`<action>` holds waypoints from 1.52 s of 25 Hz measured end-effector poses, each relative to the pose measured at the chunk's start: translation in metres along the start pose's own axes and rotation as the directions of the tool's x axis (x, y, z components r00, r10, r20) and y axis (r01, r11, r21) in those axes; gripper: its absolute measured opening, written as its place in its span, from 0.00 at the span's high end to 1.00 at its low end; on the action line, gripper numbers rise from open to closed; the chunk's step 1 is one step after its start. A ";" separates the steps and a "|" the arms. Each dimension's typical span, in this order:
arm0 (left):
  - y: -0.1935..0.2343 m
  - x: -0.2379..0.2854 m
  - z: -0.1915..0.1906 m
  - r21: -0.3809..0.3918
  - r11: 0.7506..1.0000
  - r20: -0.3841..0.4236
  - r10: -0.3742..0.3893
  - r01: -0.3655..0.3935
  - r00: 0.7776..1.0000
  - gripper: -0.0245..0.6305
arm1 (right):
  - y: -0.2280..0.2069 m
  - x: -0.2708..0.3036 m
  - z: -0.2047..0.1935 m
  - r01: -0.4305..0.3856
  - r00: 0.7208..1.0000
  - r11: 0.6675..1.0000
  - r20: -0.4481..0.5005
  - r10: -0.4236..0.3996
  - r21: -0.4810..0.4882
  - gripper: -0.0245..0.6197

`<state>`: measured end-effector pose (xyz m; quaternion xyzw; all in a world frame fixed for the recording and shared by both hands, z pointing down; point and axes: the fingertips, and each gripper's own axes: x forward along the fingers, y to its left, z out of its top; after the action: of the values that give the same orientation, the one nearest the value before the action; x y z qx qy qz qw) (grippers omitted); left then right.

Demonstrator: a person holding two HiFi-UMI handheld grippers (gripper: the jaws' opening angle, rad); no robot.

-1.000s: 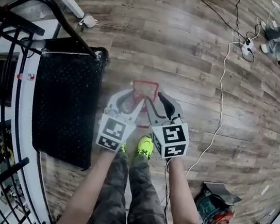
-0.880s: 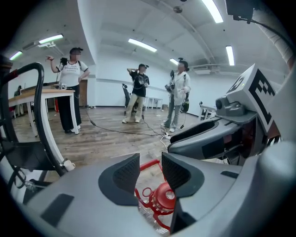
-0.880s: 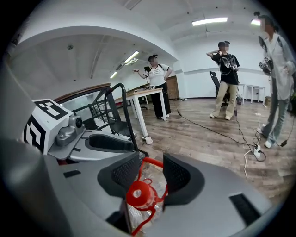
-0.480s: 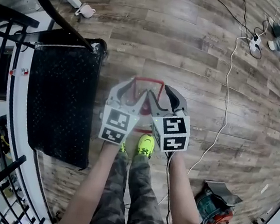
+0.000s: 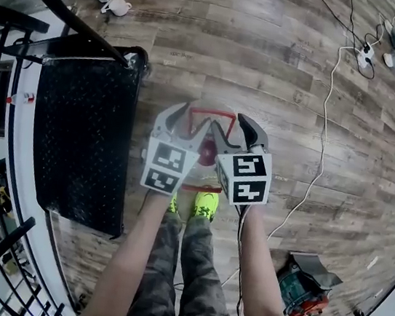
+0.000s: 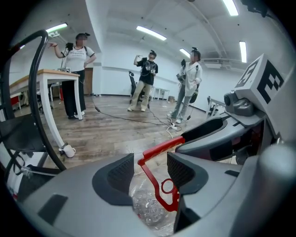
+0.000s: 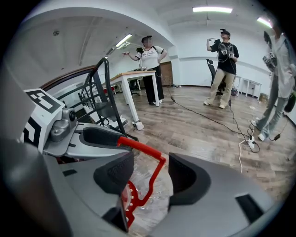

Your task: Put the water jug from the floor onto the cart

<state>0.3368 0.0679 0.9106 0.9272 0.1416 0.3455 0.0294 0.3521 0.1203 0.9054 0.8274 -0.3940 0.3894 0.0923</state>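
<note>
The water jug [image 6: 148, 208] stands on the wooden floor [image 5: 269, 69], near the right side of the black cart [image 5: 82, 144]. The left hand-held gripper [image 5: 186, 122] and right hand-held gripper [image 5: 235, 130] have just been opening. Each one's jaws stand spread with the jug's red handle [image 5: 208, 111] between them, unpinched.

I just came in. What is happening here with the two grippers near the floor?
A person reaches down with both hands to a clear plastic water jug that stands on the wooden floor at their feet. The left gripper and the right gripper have just been opening their jaws. Each now stands wide around one side of the jug's red handle, without pressing on it. The jug is not lifted yet. The cart with the black deck stands to the person's left.
</note>
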 end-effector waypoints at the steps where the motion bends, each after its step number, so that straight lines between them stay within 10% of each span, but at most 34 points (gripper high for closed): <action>1: 0.000 0.003 -0.003 -0.003 1.000 -0.007 -0.003 0.002 1.000 0.66 | -0.001 0.003 -0.003 -0.001 1.000 1.000 -0.008 0.001 0.002 0.63; 10: 0.005 0.020 -0.010 0.006 0.999 -0.016 -0.042 0.042 0.999 0.66 | -0.010 0.028 -0.016 0.010 0.999 1.000 -0.044 -0.011 -0.009 0.63; 17: -0.001 0.023 -0.014 -0.035 0.997 -0.020 -0.076 0.076 0.997 0.68 | -0.004 0.031 -0.017 0.004 1.000 1.000 -0.026 -0.004 -0.008 0.89; 38: -0.038 -0.036 -0.009 0.021 1.000 0.030 -0.022 0.021 0.999 0.87 | 0.015 -0.032 -0.010 -0.021 0.999 0.999 0.036 0.020 0.027 0.93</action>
<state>0.2957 0.0940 0.8887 0.9310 0.1547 0.3297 0.0257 0.3236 0.1330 0.8870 0.8313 -0.3988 0.3807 0.0701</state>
